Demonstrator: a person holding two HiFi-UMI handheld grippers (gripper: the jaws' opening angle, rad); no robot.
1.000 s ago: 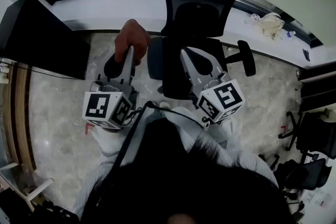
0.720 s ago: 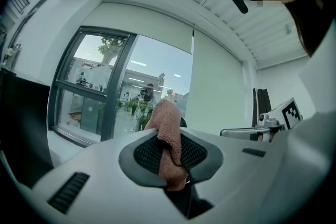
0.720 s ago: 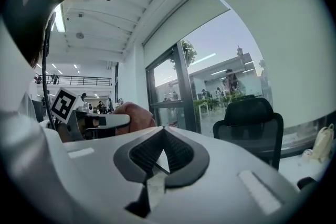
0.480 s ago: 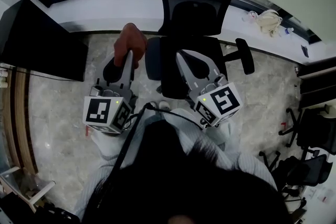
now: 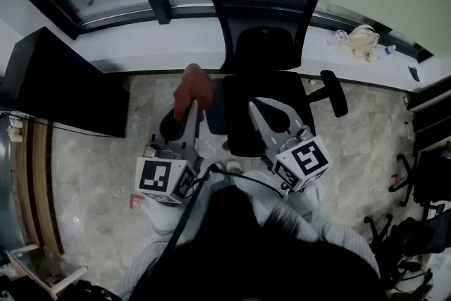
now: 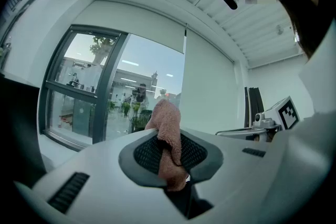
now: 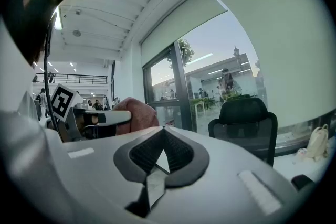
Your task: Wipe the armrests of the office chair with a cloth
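Cloth (image 6: 168, 131) hangs pinched between the left gripper (image 6: 169, 165) jaws beside the office chair (image 5: 264, 46); right gripper (image 7: 161, 153) jaws meet, empty.

The left gripper (image 5: 194, 106) points level, fingers (image 5: 189, 129) clamped on the cloth (image 5: 192, 84). The right gripper (image 5: 254, 106) lies parallel beside it, fingers closed, empty.

Closed tongs (image 7: 164, 130), chair (image 7: 244, 117) beyond.
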